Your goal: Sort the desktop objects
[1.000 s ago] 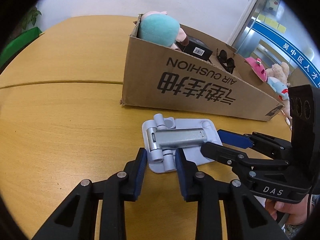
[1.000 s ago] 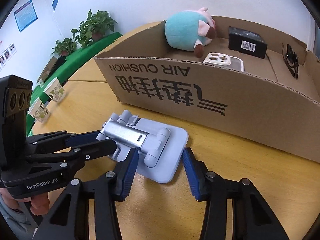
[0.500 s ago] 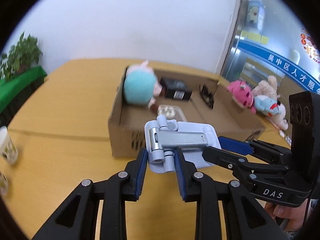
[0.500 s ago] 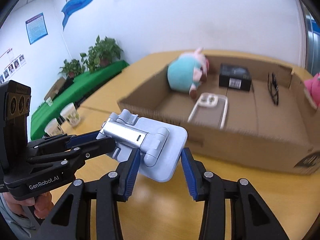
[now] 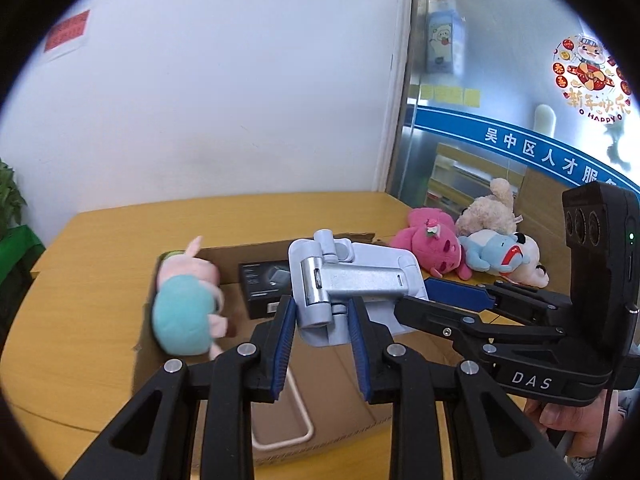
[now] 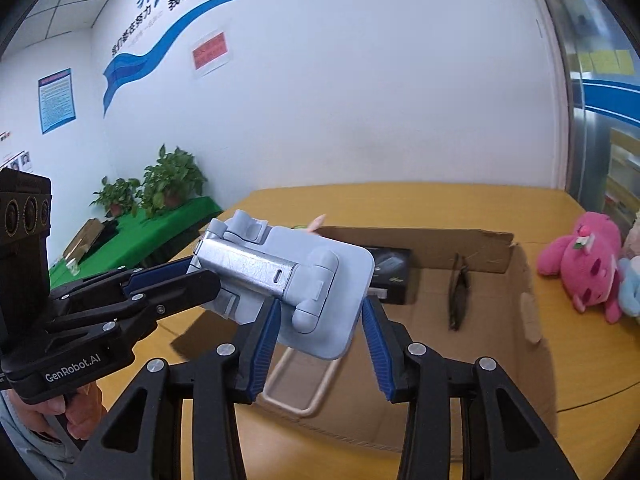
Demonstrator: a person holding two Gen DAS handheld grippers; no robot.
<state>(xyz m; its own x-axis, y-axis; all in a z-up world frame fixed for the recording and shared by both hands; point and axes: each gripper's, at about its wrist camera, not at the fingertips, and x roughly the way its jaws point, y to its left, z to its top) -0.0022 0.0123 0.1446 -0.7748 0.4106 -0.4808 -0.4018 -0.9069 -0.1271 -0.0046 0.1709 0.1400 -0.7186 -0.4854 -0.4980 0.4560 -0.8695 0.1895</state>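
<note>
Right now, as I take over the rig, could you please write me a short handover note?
Left gripper: shut on the phone stand, at its hinge end.
Right gripper: shut on the phone stand across its base plate.
The stand is in the air above the cardboard box.
Done: teal plush, black box, phone case and glasses lie in the box.
Left: lower the stand into the box and release. The pink plush and its neighbours sit on the table outside the box.
</note>
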